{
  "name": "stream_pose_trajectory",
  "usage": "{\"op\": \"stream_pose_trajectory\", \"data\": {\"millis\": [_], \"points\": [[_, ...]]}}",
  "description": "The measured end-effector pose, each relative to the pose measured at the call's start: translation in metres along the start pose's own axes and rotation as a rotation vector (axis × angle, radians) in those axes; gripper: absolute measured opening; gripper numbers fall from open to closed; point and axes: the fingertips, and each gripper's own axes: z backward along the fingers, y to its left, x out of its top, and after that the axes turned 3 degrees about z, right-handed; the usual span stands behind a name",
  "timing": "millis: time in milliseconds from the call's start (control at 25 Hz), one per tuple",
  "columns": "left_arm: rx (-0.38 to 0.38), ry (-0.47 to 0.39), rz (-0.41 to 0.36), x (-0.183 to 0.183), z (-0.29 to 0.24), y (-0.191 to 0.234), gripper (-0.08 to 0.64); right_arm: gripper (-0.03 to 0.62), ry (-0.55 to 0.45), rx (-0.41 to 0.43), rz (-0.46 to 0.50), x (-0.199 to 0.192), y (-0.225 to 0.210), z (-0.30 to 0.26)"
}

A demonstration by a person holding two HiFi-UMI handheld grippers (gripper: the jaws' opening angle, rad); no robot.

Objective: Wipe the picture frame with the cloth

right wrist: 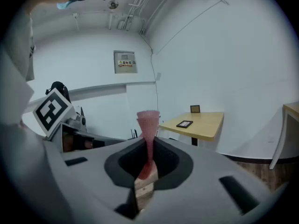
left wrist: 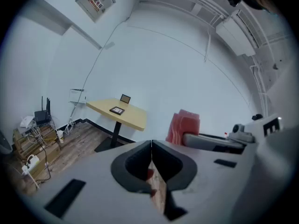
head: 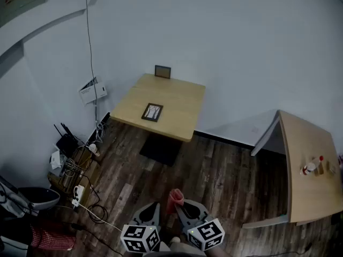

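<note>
Your right gripper [right wrist: 149, 146] is clamped on the pink cloth [right wrist: 148, 125], and your left gripper [left wrist: 152, 146] is closed on nothing. The right gripper view shows the cloth only edge-on, a thin strip rising from the jaws, while the left gripper view catches it as a broad fold. In the head view the frame [head: 152, 112] lies flat and face up on the table [head: 182, 116], well ahead of both grippers. It has a dark border round a pale picture, its edges in line with the tabletop's, but it is too small to tell which side is longer
</note>
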Motion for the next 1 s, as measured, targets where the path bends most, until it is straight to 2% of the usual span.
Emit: {"op": "stream_pose_trajectory", "data": {"millis": [600,720,1000], "points": [[0.032,-0.044,-0.01,-0.005,0.027,-0.023,0.005,0.019,-0.009,0.071,0.041,-0.001,0.023,0.035],[0.039,-0.059,0.015,-0.007,0.033,-0.025,0.005,0.019,-0.034,0.065,0.043,-0.001,0.022,0.037],[0.063,-0.036,0.023,-0.015,0.025,-0.017,0.005,0.02,-0.003,0.058,0.022,-0.007,0.017,0.032]]}}
